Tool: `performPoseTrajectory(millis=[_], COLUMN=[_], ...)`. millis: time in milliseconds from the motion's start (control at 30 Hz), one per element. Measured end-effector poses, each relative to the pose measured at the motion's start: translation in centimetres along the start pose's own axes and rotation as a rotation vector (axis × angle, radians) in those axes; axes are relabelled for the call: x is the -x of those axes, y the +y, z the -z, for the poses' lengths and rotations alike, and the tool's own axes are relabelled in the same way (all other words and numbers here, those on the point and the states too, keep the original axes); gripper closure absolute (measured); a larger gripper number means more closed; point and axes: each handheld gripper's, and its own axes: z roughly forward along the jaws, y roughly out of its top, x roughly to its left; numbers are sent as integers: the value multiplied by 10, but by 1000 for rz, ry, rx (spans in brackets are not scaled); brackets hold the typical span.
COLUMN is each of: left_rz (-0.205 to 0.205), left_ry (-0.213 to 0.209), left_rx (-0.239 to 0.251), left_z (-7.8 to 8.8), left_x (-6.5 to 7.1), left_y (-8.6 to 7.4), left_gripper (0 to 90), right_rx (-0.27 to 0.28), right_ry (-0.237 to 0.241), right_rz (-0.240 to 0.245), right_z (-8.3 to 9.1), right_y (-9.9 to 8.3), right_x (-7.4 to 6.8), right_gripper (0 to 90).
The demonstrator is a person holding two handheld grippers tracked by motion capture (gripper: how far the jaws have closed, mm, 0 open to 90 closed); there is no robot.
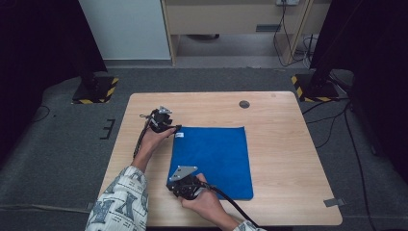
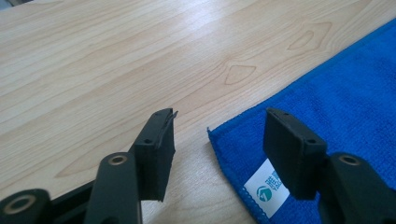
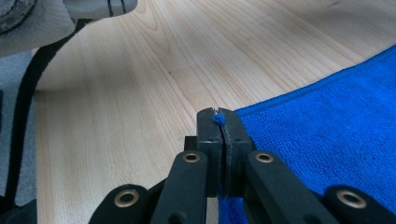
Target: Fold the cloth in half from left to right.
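Blue microfibre cloth (image 1: 214, 161): roughly square, lies flat and spread on the wooden table, left of centre, toward the near edge. Stitched hem along the edges. Small white label with a green logo (image 2: 267, 190) at the far-left corner. That corner lies flat on the wood. Near-left corner is pinched up into a small blue tuft (image 3: 217, 119).
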Motion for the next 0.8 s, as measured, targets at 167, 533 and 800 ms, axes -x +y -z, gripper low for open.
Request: performPoseTrajectory(millis=[167,533,800], left_rz=[8,4,0], left_ry=[-8,-23,-57], left_rx=[-22,-38,-36], left_z=[-8,-13,-11], left_x=[-2,0,8], left_y=[-4,-7,-8], left_gripper=[457,547,839], right_rx=[11,-9,-10], right_ry=[-38,-36,-40], right_rz=[-4,4,4], right_z=[2,2,4], right_y=[1,0,1], right_x=[-3,-5,-3], right_gripper=[886,884,884])
